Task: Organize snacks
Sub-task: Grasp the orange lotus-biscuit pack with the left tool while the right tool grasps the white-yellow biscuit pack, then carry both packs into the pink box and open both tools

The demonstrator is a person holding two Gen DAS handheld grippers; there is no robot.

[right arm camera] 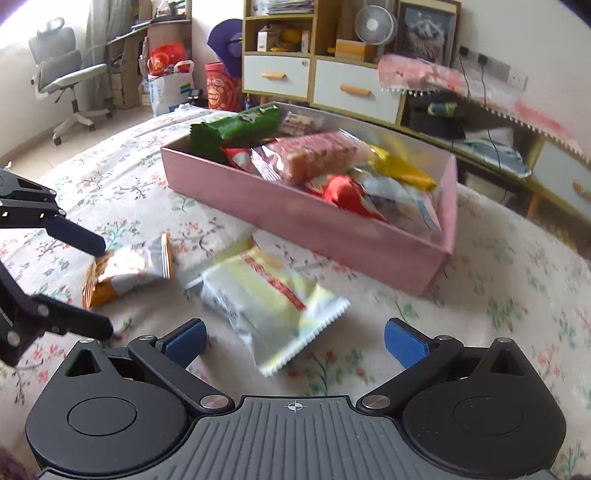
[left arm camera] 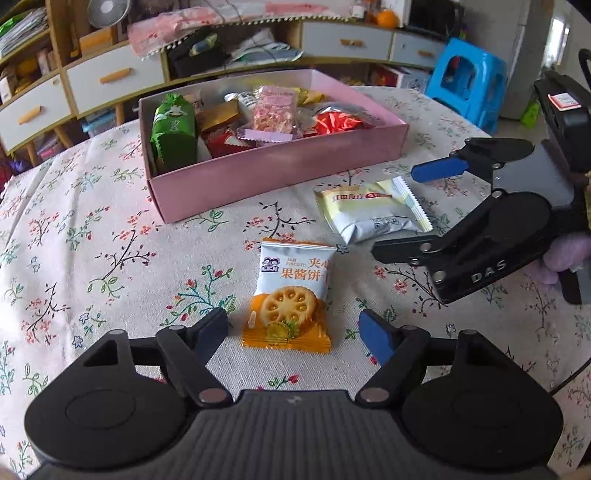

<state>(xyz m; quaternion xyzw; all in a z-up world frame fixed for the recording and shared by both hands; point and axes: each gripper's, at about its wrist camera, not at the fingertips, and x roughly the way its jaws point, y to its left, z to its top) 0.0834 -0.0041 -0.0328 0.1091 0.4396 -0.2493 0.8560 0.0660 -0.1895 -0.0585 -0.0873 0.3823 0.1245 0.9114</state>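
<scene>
A pink box (left arm camera: pixel 273 173) holding several snack packets stands on the floral tablecloth; it also shows in the right wrist view (right arm camera: pixel 332 236). An orange and white jam biscuit packet (left arm camera: pixel 291 295) lies flat between the open fingers of my left gripper (left arm camera: pixel 293 328). A pale yellow and silver packet (left arm camera: pixel 373 212) lies to its right, between the open fingers of my right gripper (left arm camera: pixel 400 210). In the right wrist view the yellow packet (right arm camera: pixel 269 302) lies in front of my right gripper (right arm camera: pixel 295 341), and my left gripper (right arm camera: pixel 103 288) is around the biscuit packet (right arm camera: pixel 125 271).
A cabinet with white drawers (left arm camera: pixel 110 79) stands behind the table, with a pink cloth (left arm camera: pixel 192 26) on it. A blue plastic stool (left arm camera: pixel 467 81) is at the far right. An office chair (right arm camera: pixel 62 70) and bags (right arm camera: pixel 170 81) stand on the floor beyond the table.
</scene>
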